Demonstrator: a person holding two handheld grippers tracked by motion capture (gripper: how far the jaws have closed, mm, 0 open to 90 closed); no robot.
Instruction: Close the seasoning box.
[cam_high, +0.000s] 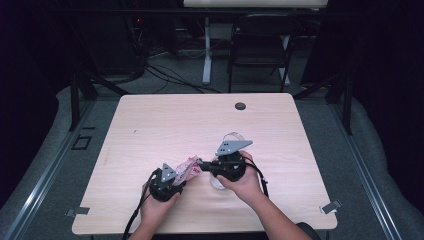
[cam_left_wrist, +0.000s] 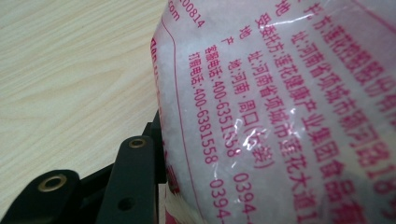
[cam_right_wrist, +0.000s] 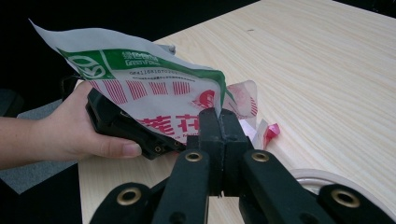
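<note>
Clearly, the printed plastic bag (cam_left_wrist: 289, 107) holds white granules, seen close in the left gripper view. Low centre in the high view, the right gripper (cam_right_wrist: 218, 122) pinches its edge with jaws pressed together. The left gripper (cam_high: 176, 172) clasps its other end, above a white bowl (cam_right_wrist: 327, 179).

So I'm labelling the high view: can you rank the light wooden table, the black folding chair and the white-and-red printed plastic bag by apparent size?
1. Light wooden table, largest.
2. Black folding chair, though it stands farther back, so it looks smaller than it is.
3. White-and-red printed plastic bag, smallest.
</note>
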